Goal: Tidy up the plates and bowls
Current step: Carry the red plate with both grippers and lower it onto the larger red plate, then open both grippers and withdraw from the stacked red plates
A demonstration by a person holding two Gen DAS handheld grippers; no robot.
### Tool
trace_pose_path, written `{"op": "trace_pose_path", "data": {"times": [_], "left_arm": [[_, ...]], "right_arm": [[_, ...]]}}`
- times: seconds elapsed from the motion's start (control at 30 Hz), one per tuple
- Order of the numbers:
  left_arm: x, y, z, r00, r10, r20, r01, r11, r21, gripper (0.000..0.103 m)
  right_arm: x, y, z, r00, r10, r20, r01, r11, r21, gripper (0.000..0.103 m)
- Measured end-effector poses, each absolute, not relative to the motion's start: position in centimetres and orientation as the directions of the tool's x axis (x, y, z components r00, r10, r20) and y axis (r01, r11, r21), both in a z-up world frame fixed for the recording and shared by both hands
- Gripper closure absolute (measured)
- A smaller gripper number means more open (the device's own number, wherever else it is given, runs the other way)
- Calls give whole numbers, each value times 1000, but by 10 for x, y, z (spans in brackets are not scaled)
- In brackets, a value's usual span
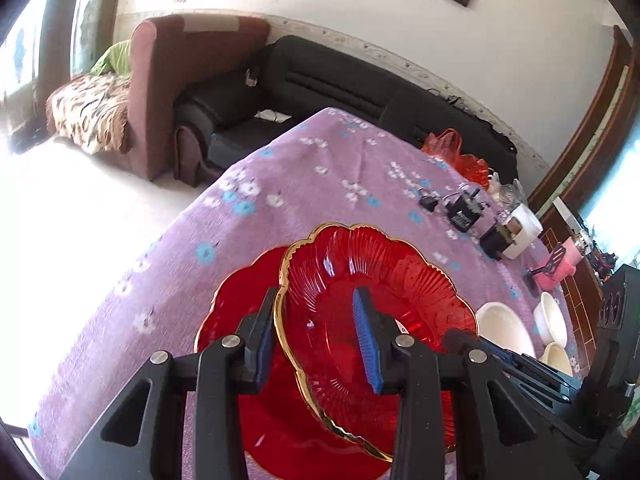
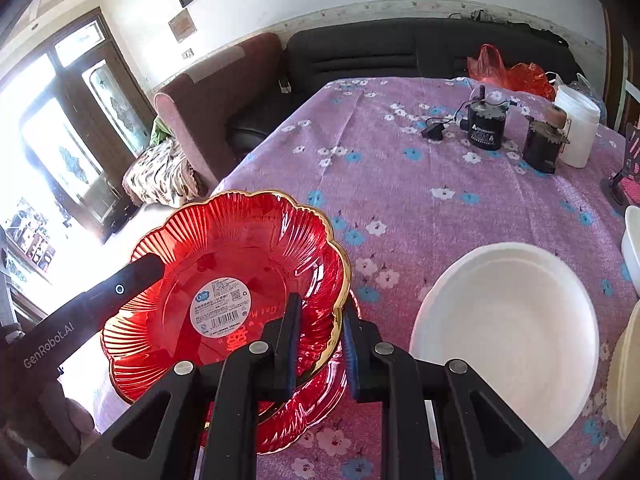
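From the left wrist view, I can't see most of the lower red plate [image 1: 236, 312]: the upper red plate [image 1: 360, 280] covers its middle and my left gripper [image 1: 316, 336] blocks its near side. That gripper's fingers [image 1: 366, 340] straddle the upper plate's rim, but I can't tell whether they touch it. The white bowls [image 1: 552, 320] at the right are partly hidden behind the other gripper's body. In the right wrist view, the cream dish [image 2: 624, 376] is cut off by the edge, and the label [image 2: 222, 306] print is too small to read.
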State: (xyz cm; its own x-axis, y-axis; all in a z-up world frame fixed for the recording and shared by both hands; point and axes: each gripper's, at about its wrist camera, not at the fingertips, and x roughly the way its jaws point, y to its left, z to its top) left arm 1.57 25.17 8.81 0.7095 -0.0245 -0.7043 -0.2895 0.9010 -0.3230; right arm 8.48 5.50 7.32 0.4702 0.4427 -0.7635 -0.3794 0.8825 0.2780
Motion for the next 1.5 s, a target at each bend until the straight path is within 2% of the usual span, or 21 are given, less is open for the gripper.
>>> {"op": "trace_pose_path", "data": {"times": [0.43,0.57,0.67,0.73,0.87,0.97,1.2,1.5], "left_arm": [[15,269,38,641,-7,-767,-340,894,-292,67],[18,268,37,637,-12,-771,-320,905,-278,63],[22,263,39,619,-23,-785,-283,926,-250,52],[26,258,39,601,-22,-799,-258,941,-220,50],[31,252,44,571,-12,-821,-209,965,-159,49],[31,253,50,568,-8,-823,-189,972,-140,39],[10,268,75,662,-53,-747,-184,955,-231,37],[-47,247,99,792,140,-594,-255,960,-113,28]], "right_arm": [[79,83,27,434,376,-819,-368,904,220,82],[77,87,29,463,358,-811,-369,910,191,82],[76,85,28,478,352,-805,-364,913,183,77],[74,84,28,489,365,-793,-373,908,188,76],[70,85,32,519,382,-765,-391,902,184,62],[66,87,38,551,370,-748,-400,904,153,47],[63,78,57,611,376,-697,-388,909,150,44],[67,66,105,704,302,-643,-355,933,50,44]]}}
